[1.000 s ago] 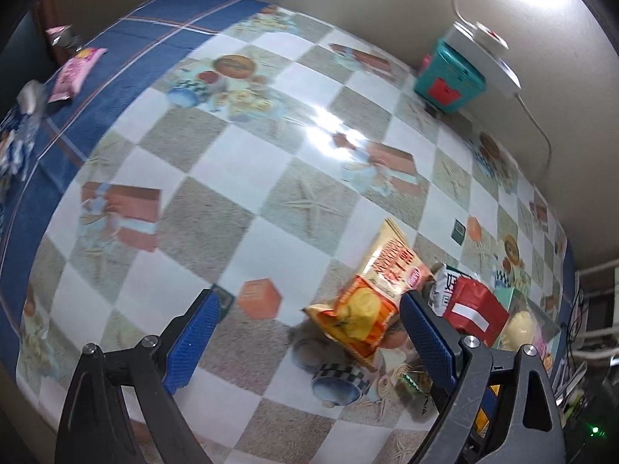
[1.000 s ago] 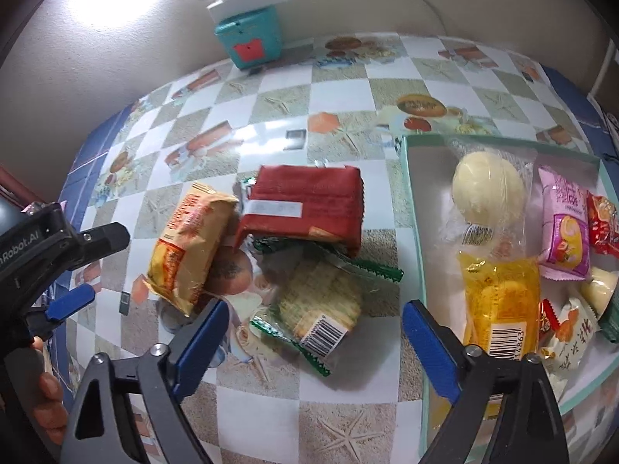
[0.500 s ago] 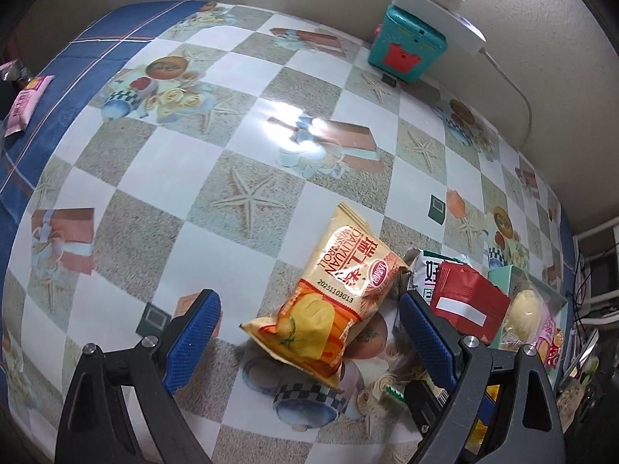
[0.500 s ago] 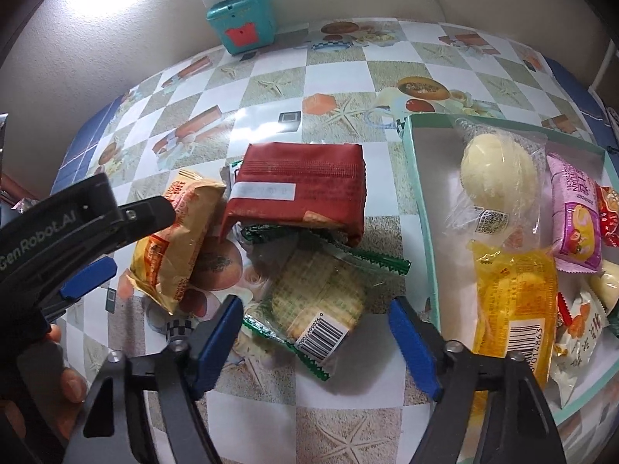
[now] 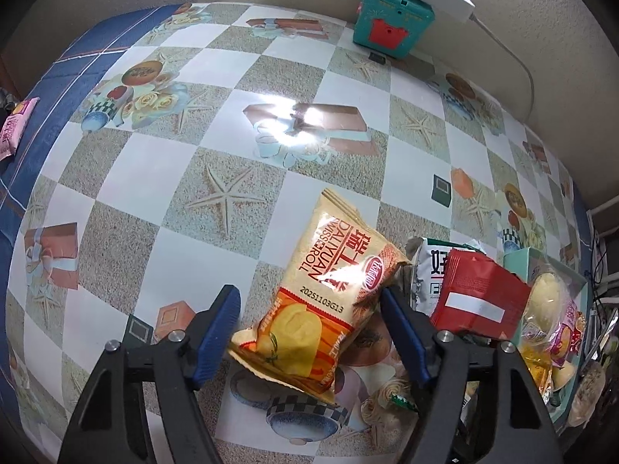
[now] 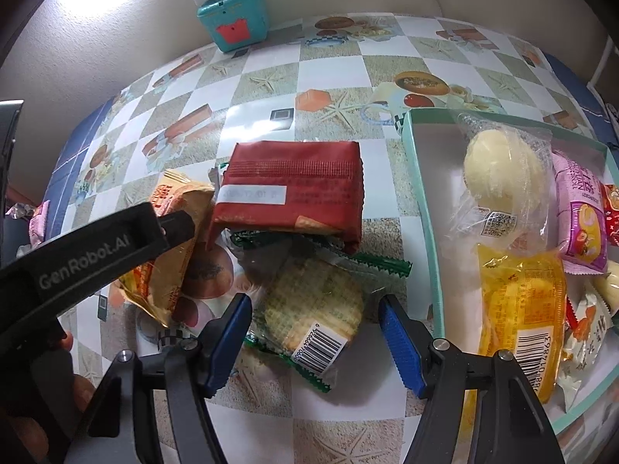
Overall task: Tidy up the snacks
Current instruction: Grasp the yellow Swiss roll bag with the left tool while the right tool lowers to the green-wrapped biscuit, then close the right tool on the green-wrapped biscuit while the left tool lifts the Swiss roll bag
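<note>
An orange Swiss-roll packet [image 5: 325,301] lies on the checked tablecloth, between the open blue pads of my left gripper [image 5: 309,332]. It also shows in the right wrist view [image 6: 170,255], with the left gripper's black finger across it. A red packet [image 6: 290,193] lies on a clear green-edged cracker packet [image 6: 313,309]. My right gripper [image 6: 315,342] is open with its pads on either side of the cracker packet's near end. A teal tray [image 6: 421,208] on the right holds several snacks.
A teal box [image 6: 236,19] with a white power strip on top stands against the back wall. A pink packet [image 5: 13,129] lies at the far left on the blue border. A white-and-green packet [image 5: 431,270] peeks out behind the red one.
My left gripper has moved right and forward until its pads flank the orange packet. My right gripper has moved closer over the cracker packet. Both stay open.
</note>
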